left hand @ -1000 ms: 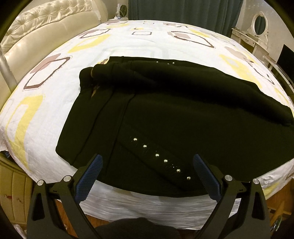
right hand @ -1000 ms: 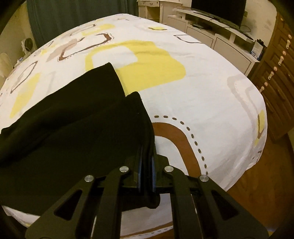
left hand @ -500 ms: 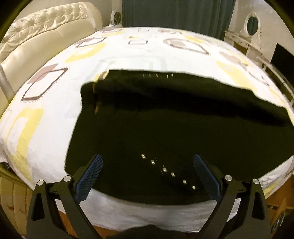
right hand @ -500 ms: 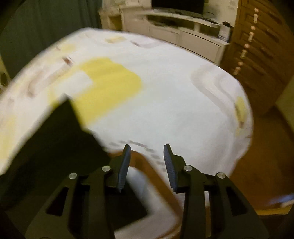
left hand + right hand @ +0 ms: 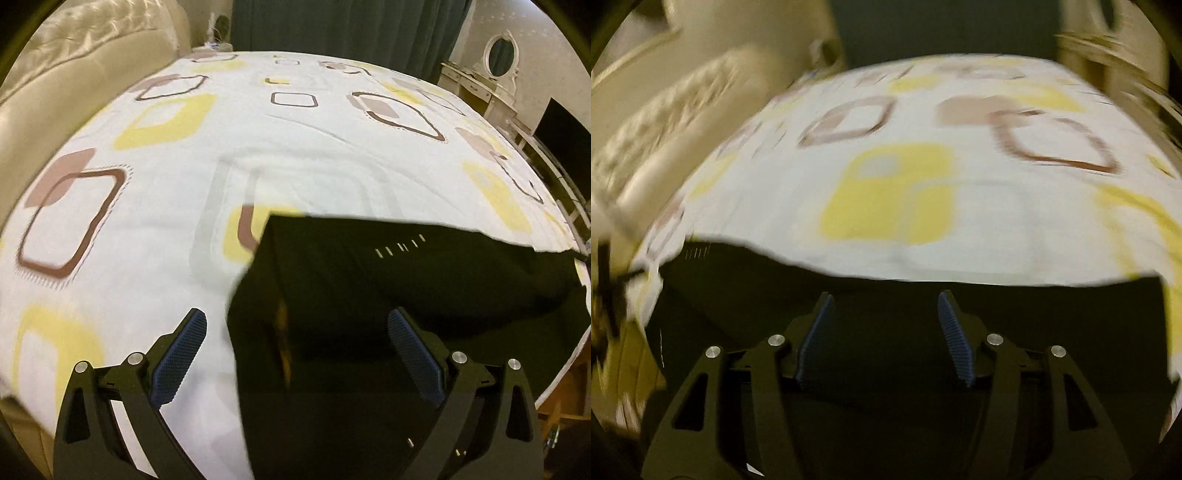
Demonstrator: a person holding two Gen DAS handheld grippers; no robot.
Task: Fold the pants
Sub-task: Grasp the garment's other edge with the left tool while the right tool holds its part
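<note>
black pants [image 5: 369, 314] lie flat on the patterned bedsheet [image 5: 295, 155], at its near edge. left wrist view: the pants fill the lower right, cut off by the frame at right and bottom. a short row of small metal studs [image 5: 399, 248] shows near the pants' far edge; folds in the dark cloth are hard to make out. left gripper [image 5: 297, 354] hangs above the pants' left edge, fingers spread wide, nothing between them; one pad over bare sheet, the other over cloth. right wrist view is heavily motion-blurred. right gripper [image 5: 884, 336] is over the pants [image 5: 886, 369], jaws opening, gap between the pads [image 5: 955, 343] empty, no cloth pinched. tufted cream headboard [image 5: 74, 55] beyond the sheet's far left; dark curtain [image 5: 351, 26] behind. furniture at far right partly cut off.
</note>
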